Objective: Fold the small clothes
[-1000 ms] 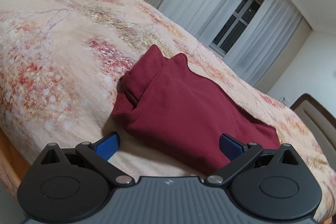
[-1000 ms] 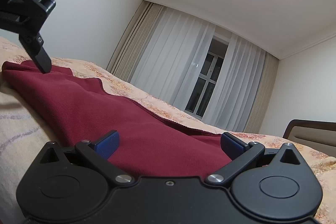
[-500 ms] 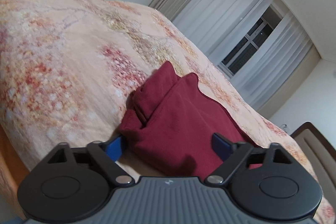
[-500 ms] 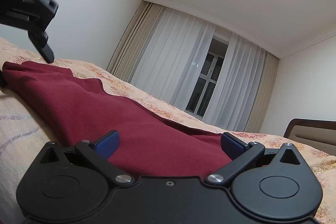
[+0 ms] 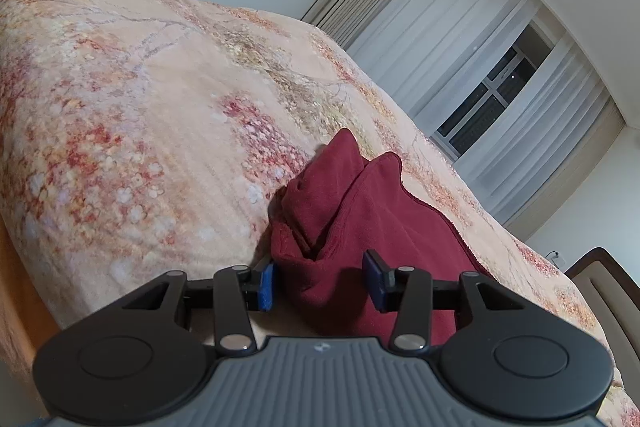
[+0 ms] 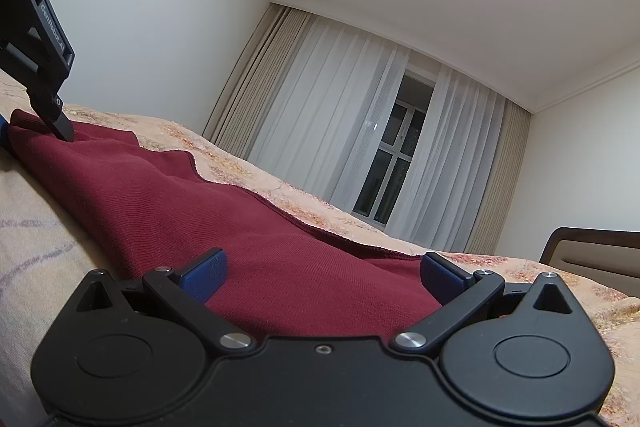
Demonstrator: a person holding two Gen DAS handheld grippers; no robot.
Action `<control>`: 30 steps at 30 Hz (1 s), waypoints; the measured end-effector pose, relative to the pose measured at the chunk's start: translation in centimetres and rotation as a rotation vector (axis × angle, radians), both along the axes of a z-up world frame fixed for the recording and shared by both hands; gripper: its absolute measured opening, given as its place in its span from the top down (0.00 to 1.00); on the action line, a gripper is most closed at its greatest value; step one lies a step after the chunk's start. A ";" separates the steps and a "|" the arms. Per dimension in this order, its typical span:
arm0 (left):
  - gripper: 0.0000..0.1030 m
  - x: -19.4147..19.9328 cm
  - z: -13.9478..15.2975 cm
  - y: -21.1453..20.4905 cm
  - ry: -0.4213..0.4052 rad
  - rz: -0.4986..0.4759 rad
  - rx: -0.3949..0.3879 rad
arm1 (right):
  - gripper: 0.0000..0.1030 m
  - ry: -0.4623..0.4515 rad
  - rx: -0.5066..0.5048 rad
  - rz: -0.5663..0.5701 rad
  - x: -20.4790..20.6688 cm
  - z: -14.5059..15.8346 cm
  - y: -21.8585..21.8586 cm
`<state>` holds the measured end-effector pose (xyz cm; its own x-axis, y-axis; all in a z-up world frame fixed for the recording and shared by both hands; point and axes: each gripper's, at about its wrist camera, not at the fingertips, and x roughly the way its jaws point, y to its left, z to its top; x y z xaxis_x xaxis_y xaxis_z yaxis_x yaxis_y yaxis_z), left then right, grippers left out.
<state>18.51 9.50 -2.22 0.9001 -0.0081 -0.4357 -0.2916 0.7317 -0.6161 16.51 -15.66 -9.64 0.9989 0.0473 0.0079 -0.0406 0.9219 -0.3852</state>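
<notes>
A dark red garment (image 5: 360, 223) lies folded on the floral bedspread (image 5: 140, 131). My left gripper (image 5: 322, 285) is partly closed around the garment's near left corner, its blue pads on either side of the bunched cloth with a gap still between them. My right gripper (image 6: 322, 273) is wide open, low over the other end of the garment (image 6: 224, 211), cloth lying between its pads. The left gripper (image 6: 60, 127) also shows at the far left of the right wrist view, its finger touching the cloth.
The bed's wooden side edge (image 5: 16, 291) is at the lower left. A headboard (image 6: 592, 251) stands at the right. White curtains and a dark window (image 6: 396, 163) are behind the bed.
My left gripper came down onto the garment's corner and its jaws narrowed around the cloth. The right gripper has not moved.
</notes>
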 end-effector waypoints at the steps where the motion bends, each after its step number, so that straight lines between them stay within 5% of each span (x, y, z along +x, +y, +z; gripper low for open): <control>1: 0.53 0.1 0.0 0.0 0.000 0.000 -0.001 | 0.01 0.000 0.000 0.000 0.0 0.0 0.0; 5: 0.75 0.5 0.1 0.1 0.006 -0.003 0.004 | 0.01 0.000 0.000 0.000 0.0 0.0 0.0; 9: 0.83 0.7 0.2 0.4 -0.009 -0.005 -0.010 | 0.01 0.000 0.001 0.000 0.0 -0.1 0.0; 16: 0.86 0.7 2.4 -0.7 -0.110 -0.060 0.050 | 0.01 0.025 0.019 0.010 0.2 0.6 -0.2; 23: 0.87 2.2 6.6 -3.8 -0.224 -0.179 0.124 | 0.00 0.171 0.126 0.076 1.2 3.3 -2.5; 30: 0.87 4.1 11.0 -10.9 -0.336 -0.369 0.213 | 0.00 0.107 0.072 -0.020 -0.7 4.3 -5.1</control>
